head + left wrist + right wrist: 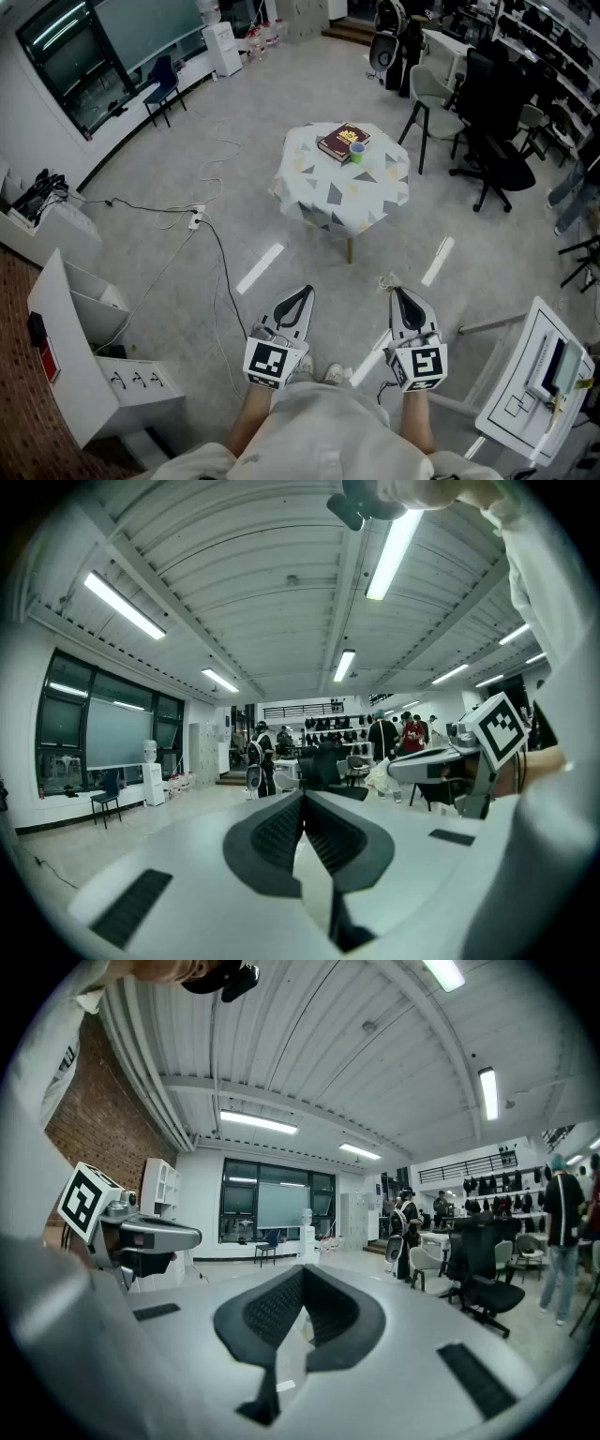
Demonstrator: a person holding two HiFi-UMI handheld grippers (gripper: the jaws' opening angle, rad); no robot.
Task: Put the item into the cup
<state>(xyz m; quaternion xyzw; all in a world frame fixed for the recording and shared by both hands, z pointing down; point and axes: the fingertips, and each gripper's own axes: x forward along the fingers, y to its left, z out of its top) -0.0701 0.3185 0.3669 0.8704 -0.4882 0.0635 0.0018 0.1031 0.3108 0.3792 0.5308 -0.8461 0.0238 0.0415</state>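
left gripper (305,292), right gripper (397,293): jaws together; cup (357,151), perhaps green, on table (377,184).

A small counter (351,249) under a white triangle-patterned cloth (375,192) carries a dark red book (337,145) and, just beside it, a green cup (357,155).

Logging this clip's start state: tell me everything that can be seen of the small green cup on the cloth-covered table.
The small green cup stands upright with its open mouth facing up, on the far part of a small table draped in a white cloth with grey and yellow triangles. It looks like plastic, though it is too small to be sure, and its contents cannot be made out. It sits at the right edge of a dark red book, touching it or nearly so.
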